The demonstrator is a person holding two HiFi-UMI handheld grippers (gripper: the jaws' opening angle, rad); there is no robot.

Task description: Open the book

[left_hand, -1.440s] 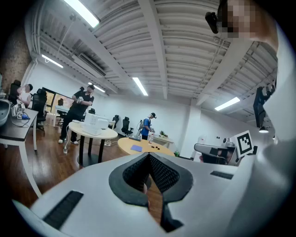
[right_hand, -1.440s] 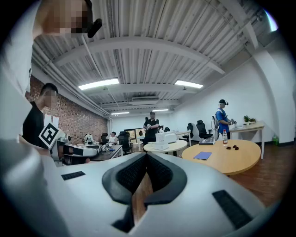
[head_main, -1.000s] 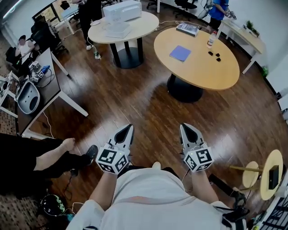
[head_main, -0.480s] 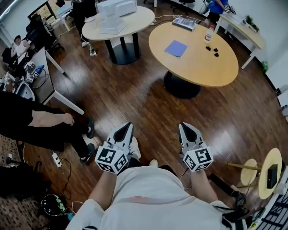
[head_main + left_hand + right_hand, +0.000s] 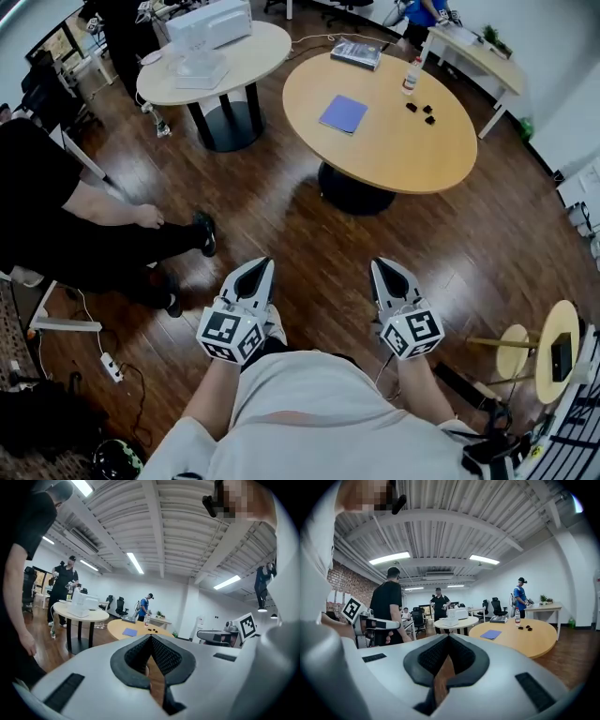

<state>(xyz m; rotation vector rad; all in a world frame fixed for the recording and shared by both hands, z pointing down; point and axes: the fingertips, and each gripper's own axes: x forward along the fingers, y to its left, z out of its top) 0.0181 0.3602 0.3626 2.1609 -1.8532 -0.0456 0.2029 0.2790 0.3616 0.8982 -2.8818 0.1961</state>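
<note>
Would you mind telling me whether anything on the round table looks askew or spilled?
Nothing stands out. The blue book lies flat and closed on the round table, the bottle stands upright, and nothing is spilled. The left gripper and right gripper are shut and empty, far from it.

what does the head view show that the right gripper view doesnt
Only the head view: a power strip on the floor and a small side table at the person's right. Only the right gripper view: ceiling lights, a brick wall, and the right gripper up close, jaws together on nothing. Both: the blue book lying closed on the round table, with a bottle near it.
</note>
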